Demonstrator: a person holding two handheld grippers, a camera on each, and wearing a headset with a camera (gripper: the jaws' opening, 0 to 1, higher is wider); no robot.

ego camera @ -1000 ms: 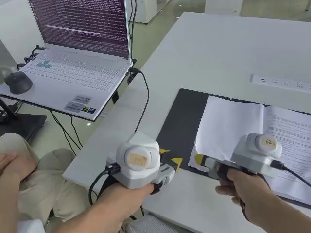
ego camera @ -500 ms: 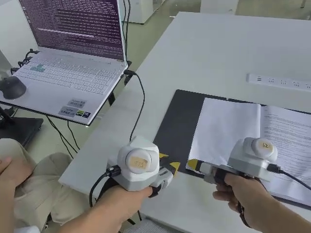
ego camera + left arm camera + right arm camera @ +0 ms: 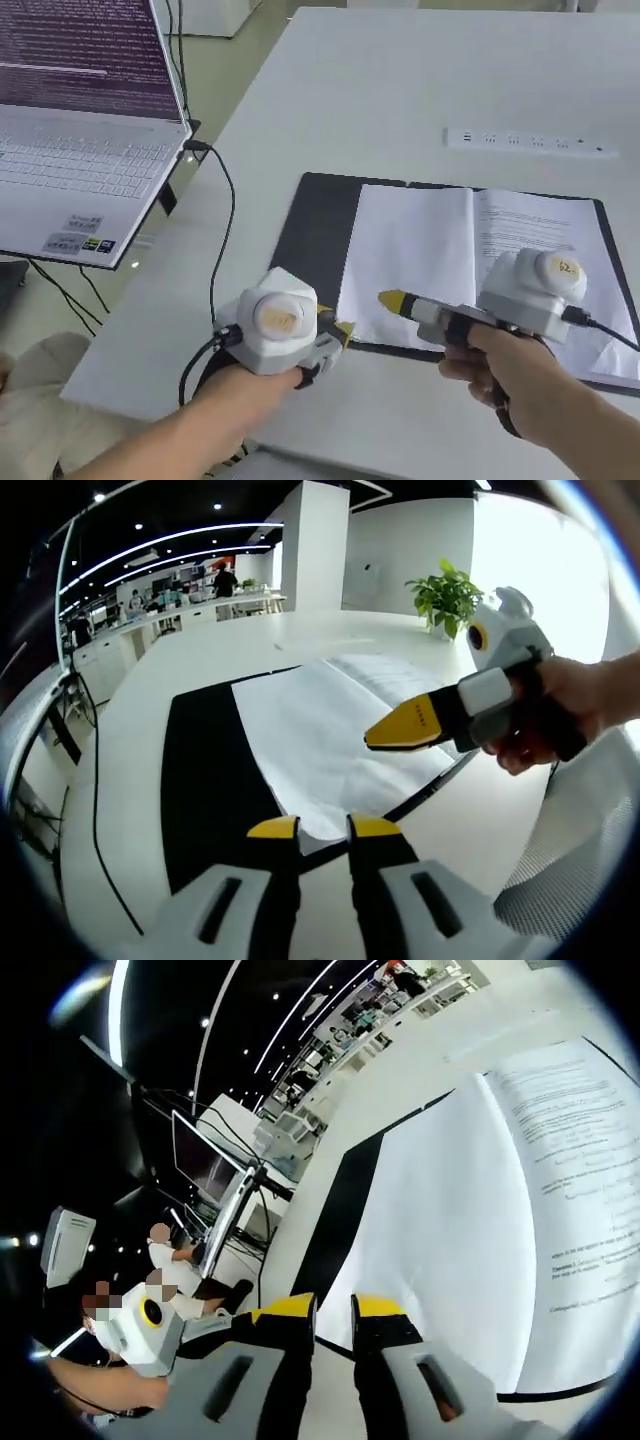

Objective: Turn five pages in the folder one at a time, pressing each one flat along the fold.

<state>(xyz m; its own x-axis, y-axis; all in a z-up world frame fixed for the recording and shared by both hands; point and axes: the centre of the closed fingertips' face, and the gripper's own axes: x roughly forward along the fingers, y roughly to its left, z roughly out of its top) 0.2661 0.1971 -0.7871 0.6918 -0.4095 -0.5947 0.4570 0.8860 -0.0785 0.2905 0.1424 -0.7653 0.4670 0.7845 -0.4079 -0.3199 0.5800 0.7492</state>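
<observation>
Jaws: left gripper (image 3: pixel 323 827) tips are pinched to a narrow slit and hold nothing. Right gripper (image 3: pixel 392 300) is the same; seen side-on in the left gripper view, it reads as 1 closed yellow wedge.

Diff vs 1.0 s ago:
- The blank left page (image 3: pixel 410 250) was arched up off the folder (image 3: pixel 315 230) and now lies flat on it.
- The right gripper tip was at that page's near-left corner and now sits over the page's lower part, inside the edge.
- The left gripper hasn't changed relative to the folder, with its tip at the near-left corner, on the black cover's near edge.
- The laptop (image 3: pixel 80 120) shift is camera motion only.

Edges and room:
- The folder lies open with the printed right page (image 3: pixel 540 230) flat.
- Its near edge runs close to the table (image 3: pixel 350 90) front edge, where both grippers sit.
- There is bare tabletop left of the cover out to the table edge, and more between the folder's far edge and the power strip (image 3: pixel 530 142).
- A black cable (image 3: pixel 225 230) runs along the left table edge.
</observation>
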